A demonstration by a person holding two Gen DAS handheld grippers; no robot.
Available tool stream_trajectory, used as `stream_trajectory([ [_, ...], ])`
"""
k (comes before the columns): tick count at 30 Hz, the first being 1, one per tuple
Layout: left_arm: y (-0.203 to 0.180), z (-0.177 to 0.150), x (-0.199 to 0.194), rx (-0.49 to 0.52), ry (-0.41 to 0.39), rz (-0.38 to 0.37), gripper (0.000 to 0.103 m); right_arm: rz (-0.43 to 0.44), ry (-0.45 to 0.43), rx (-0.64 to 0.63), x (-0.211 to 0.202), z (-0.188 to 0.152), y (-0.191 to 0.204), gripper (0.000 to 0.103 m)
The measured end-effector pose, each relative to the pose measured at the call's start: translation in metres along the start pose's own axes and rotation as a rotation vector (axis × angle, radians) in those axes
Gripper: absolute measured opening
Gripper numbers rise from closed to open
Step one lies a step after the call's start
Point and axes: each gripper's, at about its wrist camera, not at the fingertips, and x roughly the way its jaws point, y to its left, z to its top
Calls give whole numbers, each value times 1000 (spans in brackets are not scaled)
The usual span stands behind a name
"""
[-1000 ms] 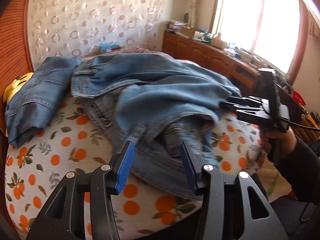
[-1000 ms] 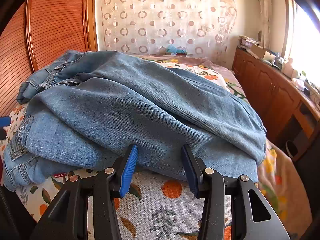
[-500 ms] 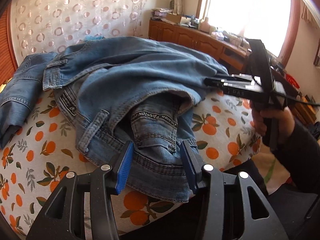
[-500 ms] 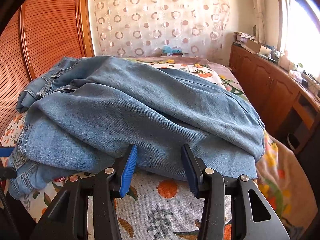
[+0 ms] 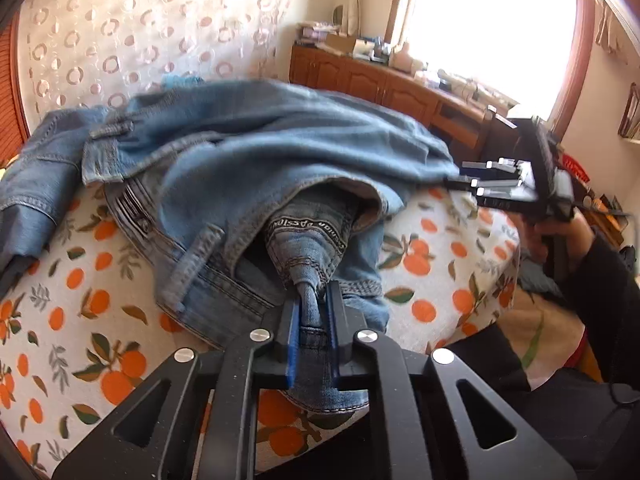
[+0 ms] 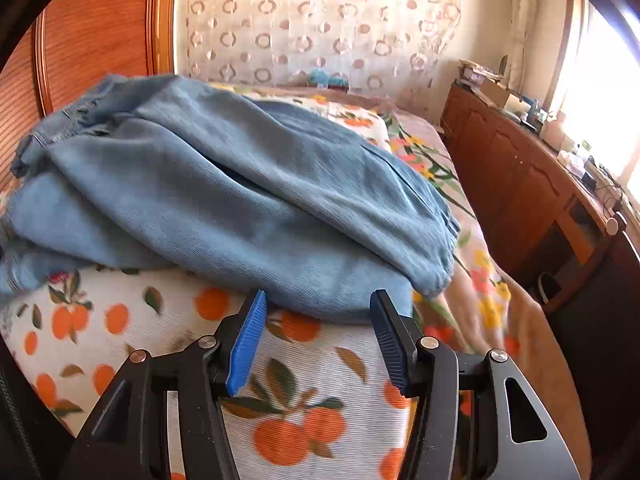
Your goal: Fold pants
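Note:
Light blue jeans (image 5: 260,152) lie bunched on the orange-print bed sheet (image 5: 80,300). My left gripper (image 5: 312,308) is closing, and its blue pads pinch a fold of the waistband end at the near edge of the bed. In the right wrist view the jeans' legs (image 6: 240,200) lie across the sheet (image 6: 312,400). My right gripper (image 6: 319,300) is opening, its tips level with the near edge of the leg fabric and nothing pressed between the pads. The left wrist view shows the right gripper (image 5: 460,176) from the side at the leg end.
A second denim garment (image 5: 28,184) lies at the far left of the bed. A wooden cabinet (image 6: 520,184) with clutter on top runs along the right under the bright window. A wooden headboard (image 6: 92,40) stands behind. A person's dark sleeve (image 5: 600,300) holds the right gripper.
The left gripper's jaws have come together on the jeans' waistband fold. The right gripper has slid to the right along the leg edge and its jaws stand wider.

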Motion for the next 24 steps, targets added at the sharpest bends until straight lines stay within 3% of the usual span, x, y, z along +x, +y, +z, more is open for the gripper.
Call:
stream_trajectory([
  [5,-4,17,-16,28,-48,12,11,21,-9,-4,6,6,-10,53],
  [6,-4,21,-21,36,-62,14,11,24,-13,-5,7,7,-11,33],
  [7,-4,25,-24,39,-73,16,11,27,-11,-6,8,10,-11,19],
  [9,-4,35,-31,47,-89,22,11,15,-10,2,8,14,-16,3],
  [18,-23,72,-85,130,-193,13,10,22,-179,51,-73,55,-53,2],
  [24,-28,74,-113,150,-220,5,10,25,-252,44,-129,55,-63,1],
])
